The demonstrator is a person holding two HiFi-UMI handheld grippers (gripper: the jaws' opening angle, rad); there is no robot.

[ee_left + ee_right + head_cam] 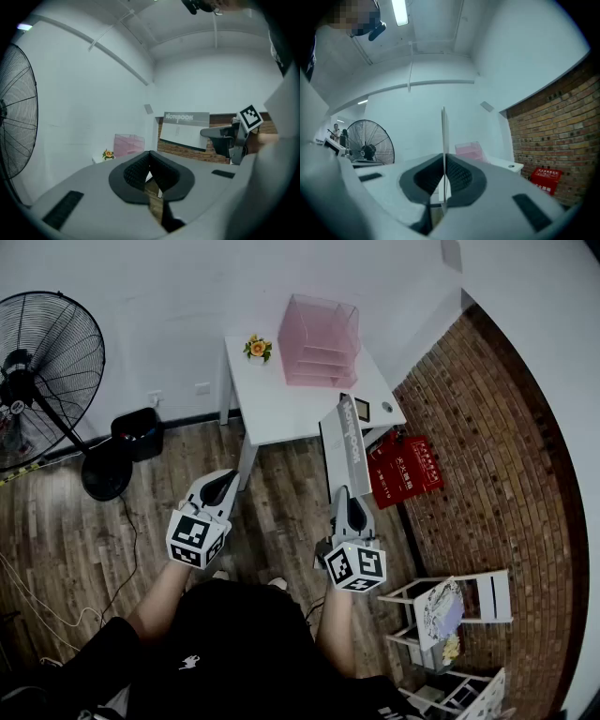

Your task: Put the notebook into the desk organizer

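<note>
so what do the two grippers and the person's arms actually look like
Both the left gripper and the right gripper have light grey, wedge-shaped plastic bodies ending in black ribbed pads. Each carries a white cube printed with black square markers. No cables show on them. The person wears a black top with a small white mark on it.

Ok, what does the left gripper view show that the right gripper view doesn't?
Only the left gripper view: the notebook with its printed cover face-on, pinched by the right gripper, plus a small flower pot beside the organizer. Only the right gripper view: the notebook edge-on between its own shut jaws, and a red box by the brick wall. Both: the pink desk organizer, the standing fan and the brick wall.
</note>
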